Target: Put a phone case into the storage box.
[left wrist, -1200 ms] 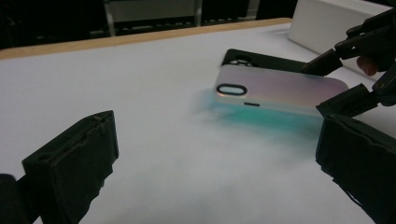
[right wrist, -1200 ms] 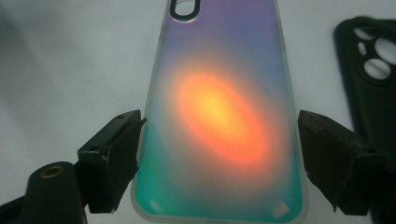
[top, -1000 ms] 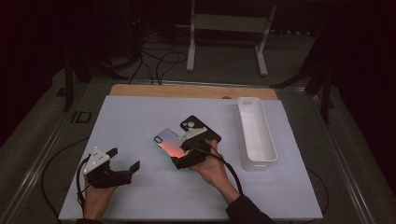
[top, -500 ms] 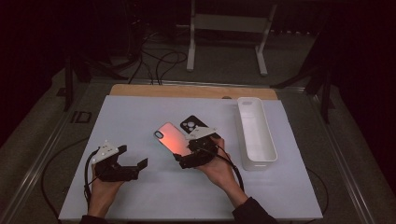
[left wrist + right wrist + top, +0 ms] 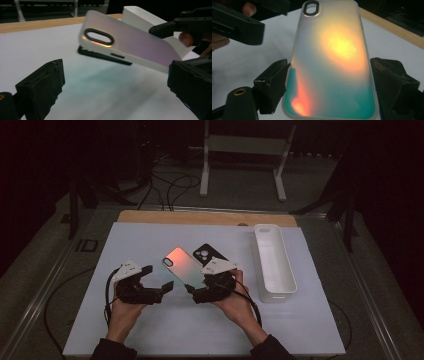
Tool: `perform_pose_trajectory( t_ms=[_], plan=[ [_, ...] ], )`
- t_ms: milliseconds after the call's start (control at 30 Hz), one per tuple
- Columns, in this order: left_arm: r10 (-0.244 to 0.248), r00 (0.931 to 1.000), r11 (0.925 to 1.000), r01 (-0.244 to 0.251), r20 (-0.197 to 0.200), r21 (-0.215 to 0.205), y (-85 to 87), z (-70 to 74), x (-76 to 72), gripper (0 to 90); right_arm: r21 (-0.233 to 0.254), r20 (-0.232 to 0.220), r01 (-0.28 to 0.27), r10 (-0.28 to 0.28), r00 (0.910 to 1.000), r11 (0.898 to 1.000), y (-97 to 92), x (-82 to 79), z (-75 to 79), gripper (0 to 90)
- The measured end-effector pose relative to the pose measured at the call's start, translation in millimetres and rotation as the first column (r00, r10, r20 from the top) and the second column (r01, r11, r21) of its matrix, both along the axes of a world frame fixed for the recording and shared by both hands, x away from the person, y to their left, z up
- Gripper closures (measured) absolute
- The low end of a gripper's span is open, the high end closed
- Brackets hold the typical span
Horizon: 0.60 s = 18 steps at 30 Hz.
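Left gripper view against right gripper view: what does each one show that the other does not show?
Left gripper view: a black case flat on the mat, a white tray behind it. Right gripper view: the right gripper shut on the sides of the shiny case, orange and teal glow on it. Both: the shiny case, the white mat, the wooden edge.

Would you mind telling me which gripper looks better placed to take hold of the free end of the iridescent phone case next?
Left, probably. The left gripper is open with its jaws facing the iridescent phone case, lifted off the table, close to the camera-cutout end. The right gripper already clamps the opposite end, so it is occupied.
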<state>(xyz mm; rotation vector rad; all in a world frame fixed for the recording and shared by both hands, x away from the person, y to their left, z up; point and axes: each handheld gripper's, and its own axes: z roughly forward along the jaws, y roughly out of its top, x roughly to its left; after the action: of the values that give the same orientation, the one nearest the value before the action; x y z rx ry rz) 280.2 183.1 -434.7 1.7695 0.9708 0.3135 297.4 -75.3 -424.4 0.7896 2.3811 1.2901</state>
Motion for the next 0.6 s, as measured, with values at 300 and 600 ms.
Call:
perform_pose_trajectory(
  t_ms=[300, 600],
  plan=[
    [-0.003, 0.9995, 0.9974, 0.001, -0.031, -0.072, -7.4, 2.7, 7.2, 9.7, 0.047, 0.034, -0.009, 0.008, 0.9994, 0.999, -0.2, -4.8, 3.1, 16.8],
    [-0.061, 0.9973, 0.9875, 0.055, -0.04, -0.148, -16.0, 6.6, 8.8, 33.8, 0.084, 0.071, -0.016, 0.01, 0.9974, 0.996, 7.1, -10.2, 4.3, 16.8]
  ],
)
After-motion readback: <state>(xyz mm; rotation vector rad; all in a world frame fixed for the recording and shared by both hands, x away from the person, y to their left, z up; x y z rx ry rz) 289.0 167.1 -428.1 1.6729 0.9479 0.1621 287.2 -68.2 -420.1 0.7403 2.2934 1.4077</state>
